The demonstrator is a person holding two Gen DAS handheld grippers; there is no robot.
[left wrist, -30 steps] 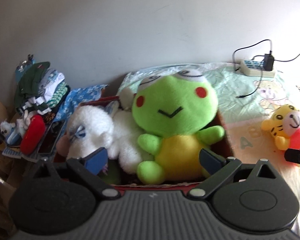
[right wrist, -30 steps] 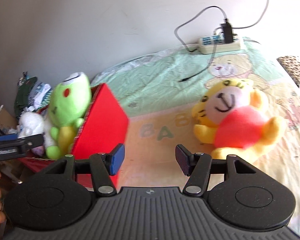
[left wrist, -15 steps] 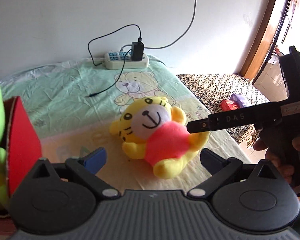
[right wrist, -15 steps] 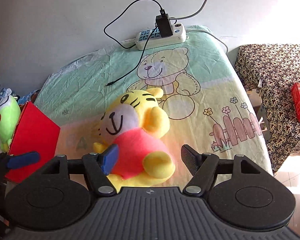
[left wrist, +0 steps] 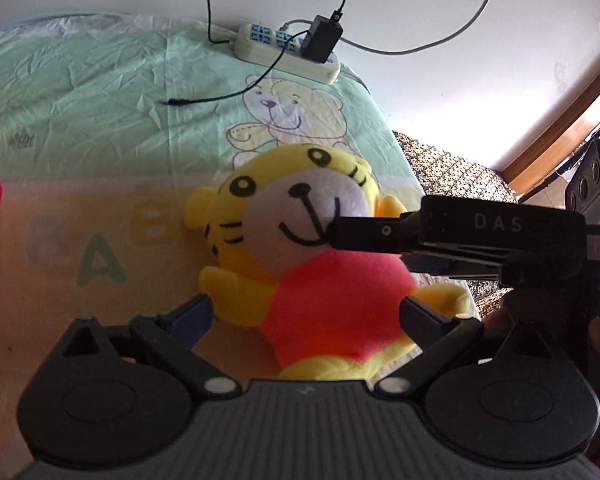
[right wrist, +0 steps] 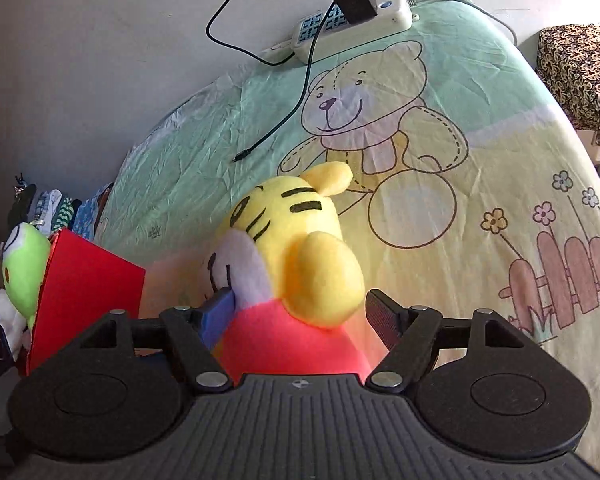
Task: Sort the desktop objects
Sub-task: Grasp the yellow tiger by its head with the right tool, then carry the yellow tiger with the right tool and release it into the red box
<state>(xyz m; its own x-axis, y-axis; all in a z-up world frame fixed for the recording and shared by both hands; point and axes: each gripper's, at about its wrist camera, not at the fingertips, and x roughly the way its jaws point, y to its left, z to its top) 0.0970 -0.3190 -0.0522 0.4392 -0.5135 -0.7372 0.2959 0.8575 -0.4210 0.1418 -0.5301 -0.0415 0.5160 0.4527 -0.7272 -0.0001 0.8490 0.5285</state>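
On the desk, under a bear-print sheet (right wrist: 480, 128):
Toy: yellow tiger plush (left wrist: 300, 216) w/ red body, lying face-up near the sheet's middle; apart from the red box (right wrist: 88, 276) at the left edge.
Box: holds a green frog plush (right wrist: 24, 264) & sth white below it; side wall faces the tiger.
Left hand-held gripper (left wrist: 306, 314): jaws wide, straddling the red belly, pads at either flank; contact hard to tell.
Right hand-held gripper (right wrist: 300, 312): jaws wide, around the toy's shoulder/arm; blue pad touches or nearly touches the white muzzle, other pad clear of it.
Handling (judgement): looks light, soft, squashy; not fragile, fuzzy so unlikely to slip. Will sag & fold if pinched by an ear or limb.
Where to grip (judgement): across the red torso, its fullest part; squeeze well in, since stuffing gives.
Behind: power strip (left wrist: 288, 52) w/ black adapter, loose cable tip on the sheet; keep clear when lifting.
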